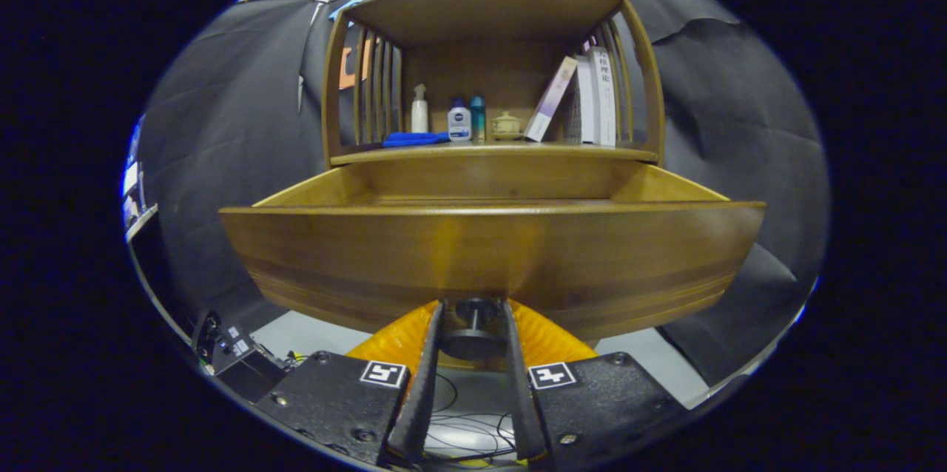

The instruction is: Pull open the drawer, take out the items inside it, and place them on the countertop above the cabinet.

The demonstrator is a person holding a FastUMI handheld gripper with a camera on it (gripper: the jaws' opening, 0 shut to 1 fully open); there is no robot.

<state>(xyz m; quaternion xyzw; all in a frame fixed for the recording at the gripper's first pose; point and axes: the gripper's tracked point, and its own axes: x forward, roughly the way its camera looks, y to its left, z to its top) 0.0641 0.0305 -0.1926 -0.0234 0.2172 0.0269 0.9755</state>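
The gripper (pixel 473 331) held its two black fingers closed on the dark round knob (pixel 472 318) at the front of the brown wooden drawer (pixel 488 250), already pulled out below the countertop (pixel 492 154), so next it should release and reach inside.

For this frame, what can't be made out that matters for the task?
- Drawer contents: gripper view, hidden behind its raised front panel.
- Whether the hand-held gripper presses the knob: the fingers flank it, contact unclear.
- Small bottles on the countertop: too small to identify.
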